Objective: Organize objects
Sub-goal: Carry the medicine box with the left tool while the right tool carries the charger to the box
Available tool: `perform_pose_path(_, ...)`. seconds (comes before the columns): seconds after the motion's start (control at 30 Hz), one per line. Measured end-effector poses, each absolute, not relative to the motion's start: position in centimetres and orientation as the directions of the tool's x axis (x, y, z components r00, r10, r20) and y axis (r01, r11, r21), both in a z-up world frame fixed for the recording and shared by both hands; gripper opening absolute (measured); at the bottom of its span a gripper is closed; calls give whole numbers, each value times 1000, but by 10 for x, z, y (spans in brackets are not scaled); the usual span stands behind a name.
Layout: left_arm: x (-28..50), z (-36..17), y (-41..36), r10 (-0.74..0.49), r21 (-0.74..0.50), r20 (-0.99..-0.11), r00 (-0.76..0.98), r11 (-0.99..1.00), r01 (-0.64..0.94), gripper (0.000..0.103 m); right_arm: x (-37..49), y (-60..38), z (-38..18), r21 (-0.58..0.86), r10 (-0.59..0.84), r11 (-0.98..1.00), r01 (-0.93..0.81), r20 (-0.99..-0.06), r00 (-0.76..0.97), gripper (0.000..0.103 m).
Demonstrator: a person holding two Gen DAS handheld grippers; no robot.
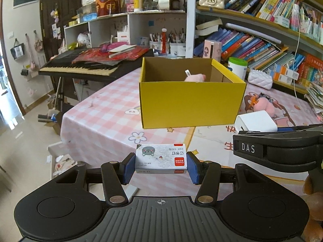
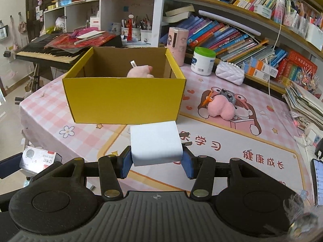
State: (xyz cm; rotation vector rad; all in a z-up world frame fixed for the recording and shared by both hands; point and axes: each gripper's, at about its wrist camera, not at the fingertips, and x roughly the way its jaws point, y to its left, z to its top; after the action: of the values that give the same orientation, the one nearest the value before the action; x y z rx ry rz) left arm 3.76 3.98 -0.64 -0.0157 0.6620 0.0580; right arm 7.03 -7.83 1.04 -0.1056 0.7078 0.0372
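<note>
My left gripper (image 1: pixel 160 166) is shut on a small white staple box (image 1: pixel 160 158) with a grey cat and a red label, held above the table in front of the yellow cardboard box (image 1: pixel 187 104). My right gripper (image 2: pixel 155 161) is shut on a white charger plug (image 2: pixel 155 143), its prongs pointing right, held just in front of the yellow box (image 2: pixel 125 100). A pink plush toy (image 2: pixel 140 71) lies inside the box. A second pink plush (image 2: pixel 221 109) lies on the table to the right of the box. The staple box also shows at the left edge of the right wrist view (image 2: pixel 38 158).
The table has a pink checked cloth (image 1: pixel 101 117) and a cartoon mat (image 2: pixel 242 151). A white jar with a green lid (image 2: pixel 202 61), a white quilted purse (image 2: pixel 230 73) and bookshelves stand behind. A keyboard piano (image 1: pixel 80 66) is at the far left. A phone (image 2: pixel 318 181) lies at the right edge.
</note>
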Motion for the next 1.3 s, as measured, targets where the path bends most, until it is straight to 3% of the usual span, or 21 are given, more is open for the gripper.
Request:
perform_pose_path(0.47,58,13,36,50,28,-537,842,999,-41,51,89,-76,31,-76,19,994,-81,-602,798,48)
perform_pose_path(0.87,128,51,30,84,77,-389,917,995,-58,51,168,-90,78,8,91,995,-100,-502,860,48)
perform_pose_path(1.07,168,44,25,105,89,-402,910,993,-75,51,213,-92,85,16,152,986,-167,-499,853,48)
perform_pose_path(1.3,204,24,17,124,115,-457,881,990,-79,51,260,-83,70,3,219,965,-262,-557,801,48)
